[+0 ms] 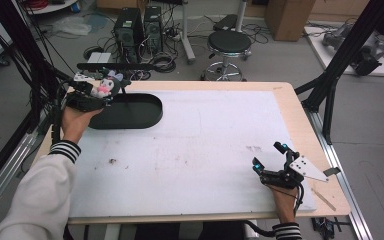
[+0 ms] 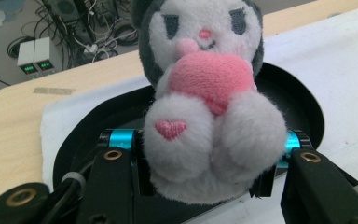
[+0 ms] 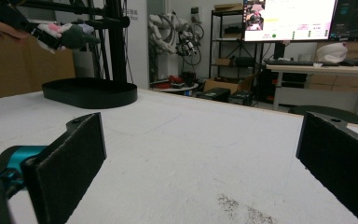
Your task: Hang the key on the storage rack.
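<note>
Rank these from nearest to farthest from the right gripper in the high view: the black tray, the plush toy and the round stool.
1. The black tray, across the table to the upper left of the right gripper.
2. The plush toy, held in the left gripper above the tray's far left end.
3. The round stool, on the floor beyond the table's far edge; its rank against the toy is too close to call.

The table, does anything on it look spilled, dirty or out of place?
Mostly tidy. The white mat has small dark smudges, one near its left side and one by the right gripper. The plush toy is clamped in the left gripper above the black tray, not dropped.
</note>
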Demonstrator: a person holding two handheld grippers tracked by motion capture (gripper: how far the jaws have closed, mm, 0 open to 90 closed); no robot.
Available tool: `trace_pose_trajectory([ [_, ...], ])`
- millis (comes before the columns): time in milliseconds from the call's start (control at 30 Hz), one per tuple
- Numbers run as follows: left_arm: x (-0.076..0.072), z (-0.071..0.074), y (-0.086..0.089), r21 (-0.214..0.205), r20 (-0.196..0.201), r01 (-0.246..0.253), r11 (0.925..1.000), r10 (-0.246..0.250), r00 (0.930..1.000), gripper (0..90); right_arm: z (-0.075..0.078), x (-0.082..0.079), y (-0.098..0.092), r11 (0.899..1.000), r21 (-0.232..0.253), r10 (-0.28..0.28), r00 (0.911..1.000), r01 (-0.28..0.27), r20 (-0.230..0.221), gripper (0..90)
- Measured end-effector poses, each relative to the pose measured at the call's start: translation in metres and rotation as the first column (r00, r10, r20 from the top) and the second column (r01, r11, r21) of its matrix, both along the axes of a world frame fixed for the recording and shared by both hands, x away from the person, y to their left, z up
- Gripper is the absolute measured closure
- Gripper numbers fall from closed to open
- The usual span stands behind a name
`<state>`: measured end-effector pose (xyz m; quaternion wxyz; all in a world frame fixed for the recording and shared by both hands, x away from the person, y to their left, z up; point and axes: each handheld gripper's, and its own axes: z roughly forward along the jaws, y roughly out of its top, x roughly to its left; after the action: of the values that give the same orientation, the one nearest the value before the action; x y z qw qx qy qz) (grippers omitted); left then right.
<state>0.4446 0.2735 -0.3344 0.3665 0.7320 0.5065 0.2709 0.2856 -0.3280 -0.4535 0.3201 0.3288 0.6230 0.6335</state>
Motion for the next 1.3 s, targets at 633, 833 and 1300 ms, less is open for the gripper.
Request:
trace_pose_trajectory([
  [633, -0.002, -0.022, 0.021, -0.103, 0.102, 0.143, 0.9843, -0.133, 0.9859, 16.3, 0.000, -0.001, 0.000, 1.000, -0.004, 0.003, 1.0000, -0.003, -0.003, 0.4],
  [833, -0.032, -0.024, 0.033, -0.230, 0.221, 0.288, 0.9296, -0.239, 0.9457, 1.7, 0.000, -0.001, 0.000, 1.000, -0.004, 0.005, 1.0000, -0.005, -0.004, 0.4],
  [1300, -0.110, -0.038, 0.031, -0.174, 0.363, 0.398, 0.9007, -0.317, 0.8761, 1.7, 0.000, -0.001, 0.001, 1.000, -0.007, 0.002, 1.0000, -0.002, -0.003, 0.4],
])
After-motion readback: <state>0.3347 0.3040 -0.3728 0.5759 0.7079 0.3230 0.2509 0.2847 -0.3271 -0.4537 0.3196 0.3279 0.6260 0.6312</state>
